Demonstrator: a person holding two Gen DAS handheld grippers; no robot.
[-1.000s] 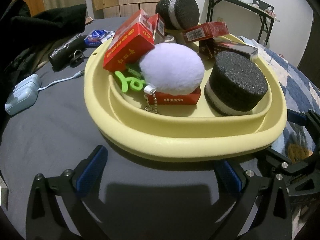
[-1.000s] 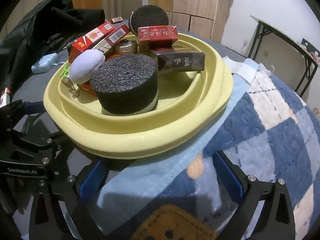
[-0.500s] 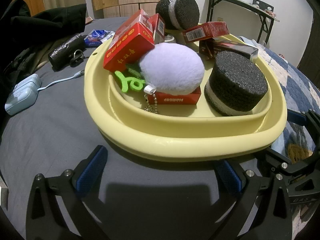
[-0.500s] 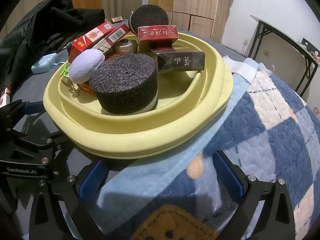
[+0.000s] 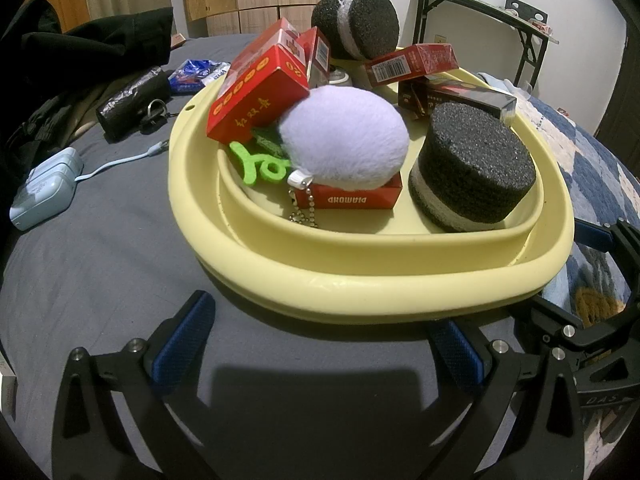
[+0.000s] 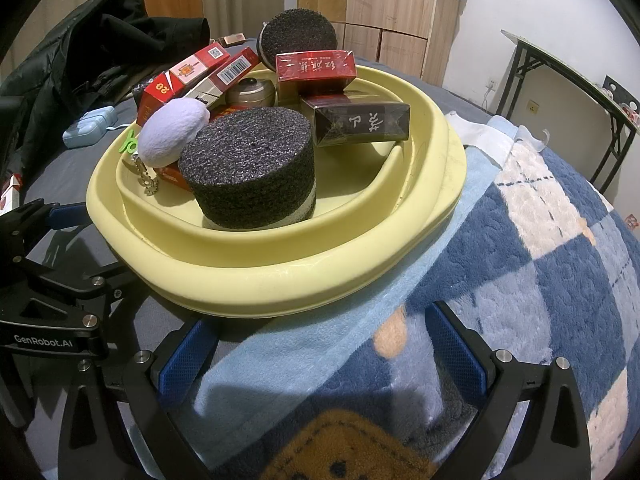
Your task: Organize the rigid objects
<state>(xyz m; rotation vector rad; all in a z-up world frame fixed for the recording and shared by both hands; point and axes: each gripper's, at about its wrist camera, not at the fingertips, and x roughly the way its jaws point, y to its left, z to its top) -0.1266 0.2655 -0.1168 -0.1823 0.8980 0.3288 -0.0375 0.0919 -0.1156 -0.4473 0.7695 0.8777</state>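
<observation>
At the left edge of my left view a pale blue case (image 5: 46, 188) lies on the grey sheet (image 5: 100, 264), its cable (image 5: 120, 162) trailing toward centre. Above it sit a black roll (image 5: 132, 100), keys (image 5: 154, 114) and a blue packet (image 5: 198, 74). Dark clothing (image 6: 100, 48) fills the upper left of my right view; a checked blue blanket (image 6: 540, 260) covers the right, a folding table (image 6: 572, 76) behind it.

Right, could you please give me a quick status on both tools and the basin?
Left tool open, empty. Right tool open, empty, both short of the yellow basin. Basin piled: foam pucks, red boxes, white plush. Nothing in the way.
</observation>
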